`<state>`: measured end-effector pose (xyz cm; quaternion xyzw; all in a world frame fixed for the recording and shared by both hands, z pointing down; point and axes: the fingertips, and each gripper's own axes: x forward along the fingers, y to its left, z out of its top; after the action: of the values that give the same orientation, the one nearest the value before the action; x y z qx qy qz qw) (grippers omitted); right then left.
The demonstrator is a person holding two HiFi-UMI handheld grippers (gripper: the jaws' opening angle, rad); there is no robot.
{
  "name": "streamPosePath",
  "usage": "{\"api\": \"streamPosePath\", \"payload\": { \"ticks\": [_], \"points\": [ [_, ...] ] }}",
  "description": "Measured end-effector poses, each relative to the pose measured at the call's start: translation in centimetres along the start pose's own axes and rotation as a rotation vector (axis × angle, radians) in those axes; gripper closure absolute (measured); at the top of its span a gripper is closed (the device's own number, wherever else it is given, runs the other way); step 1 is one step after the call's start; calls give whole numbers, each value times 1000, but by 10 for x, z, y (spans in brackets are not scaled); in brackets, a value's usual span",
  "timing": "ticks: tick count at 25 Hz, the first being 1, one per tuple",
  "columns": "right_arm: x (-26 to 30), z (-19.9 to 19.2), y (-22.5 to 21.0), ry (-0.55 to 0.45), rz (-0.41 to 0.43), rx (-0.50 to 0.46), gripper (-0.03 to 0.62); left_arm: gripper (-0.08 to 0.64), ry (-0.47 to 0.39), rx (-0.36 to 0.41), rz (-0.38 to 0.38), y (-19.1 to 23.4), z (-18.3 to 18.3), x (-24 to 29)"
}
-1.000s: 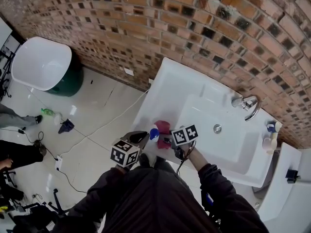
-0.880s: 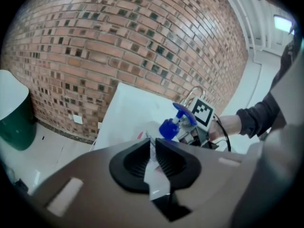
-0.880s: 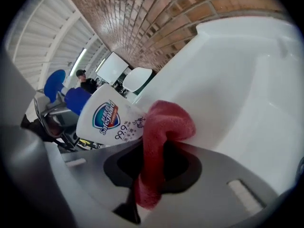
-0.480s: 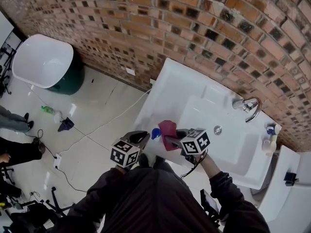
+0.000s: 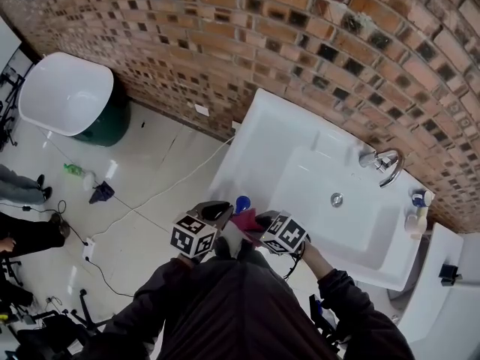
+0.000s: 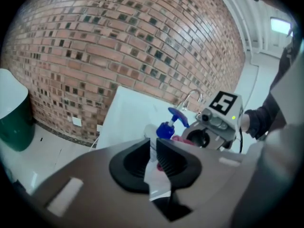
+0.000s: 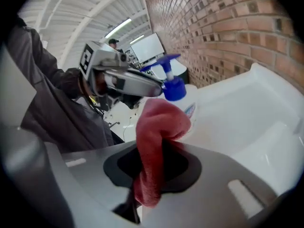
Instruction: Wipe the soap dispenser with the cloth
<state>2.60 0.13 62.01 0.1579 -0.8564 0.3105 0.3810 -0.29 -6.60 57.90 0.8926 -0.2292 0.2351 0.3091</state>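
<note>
The soap dispenser [image 5: 241, 203] is a white bottle with a blue pump [image 6: 172, 121], held over the near left corner of the white sink [image 5: 300, 145]. My left gripper [image 5: 220, 216] is shut on the bottle's body [image 6: 152, 152]. My right gripper [image 5: 259, 221] is shut on a red cloth [image 7: 156, 127]. The cloth [image 5: 246, 220] presses against the bottle's side just below the pump [image 7: 170, 85]. In the left gripper view the right gripper [image 6: 216, 120] sits close behind the bottle. In the right gripper view the left gripper [image 7: 118, 77] shows behind the pump.
A chrome faucet [image 5: 382, 163] and small bottles [image 5: 417, 210] stand at the sink's far right. A brick wall [image 5: 300, 36] runs behind it. A white tub on a green base [image 5: 64, 96] stands at the left, with cables [image 5: 90, 250] on the floor.
My right gripper has carried the red cloth left and toward me, from above the sink rim down against the bottle's near side. The left gripper has held still.
</note>
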Motion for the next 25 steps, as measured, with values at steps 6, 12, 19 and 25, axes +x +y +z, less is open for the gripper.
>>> {"api": "streamPosePath", "payload": {
  "ticks": [6,12,19,25],
  "points": [
    [28,-32,-18,244,11,-9,509,534,3,12,-10,-4,-2,0],
    [-4,-36,-10,256,67,-109,509,534,2,11,-13,-6,-4,-2],
    [-77,55,-78,-105,-270,-321,509,534,1,-15,-30,-18,-14,2],
    [-36,90,-85,-6,-275,-642,509,534,45,17,-59,-38,-26,13]
  ]
}}
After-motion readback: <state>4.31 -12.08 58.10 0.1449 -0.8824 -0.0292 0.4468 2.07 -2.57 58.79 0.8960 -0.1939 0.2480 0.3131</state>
